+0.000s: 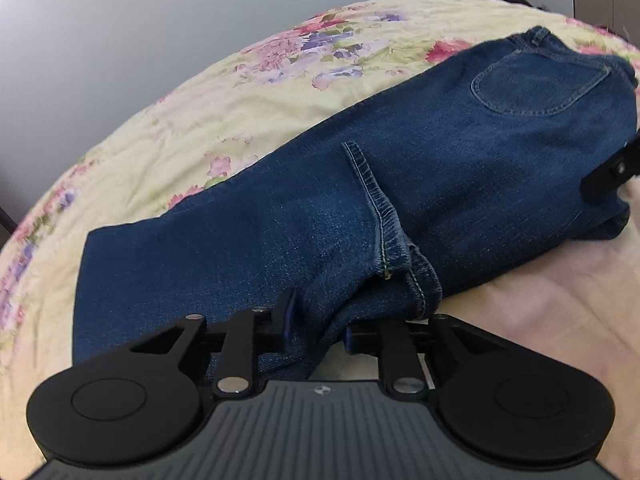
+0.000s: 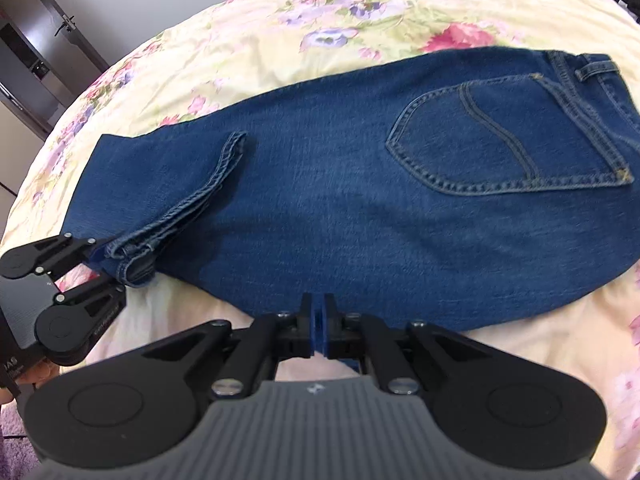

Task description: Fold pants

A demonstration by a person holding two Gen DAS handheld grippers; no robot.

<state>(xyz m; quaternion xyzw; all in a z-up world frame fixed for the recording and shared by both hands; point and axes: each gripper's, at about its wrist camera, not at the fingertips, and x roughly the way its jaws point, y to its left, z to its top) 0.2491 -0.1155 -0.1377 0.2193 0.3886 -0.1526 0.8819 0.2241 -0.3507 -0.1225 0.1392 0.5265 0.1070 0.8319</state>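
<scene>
The folded jeans take up the middle of the bedspread, reaching almost to its near edge. The left gripper blocks the hem end, its fingers around the denim there. The right gripper sits pinched against the near edge. Beyond the jeans, flowered cover lies bare up to the wall; a dark cabinet stands past the far corner.

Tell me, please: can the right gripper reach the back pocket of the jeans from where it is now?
Probably yes. The right gripper sits shut at the near edge of the jeans, and only flat denim lies between it and the back pocket. The left gripper is off to the side, at the hem.
</scene>
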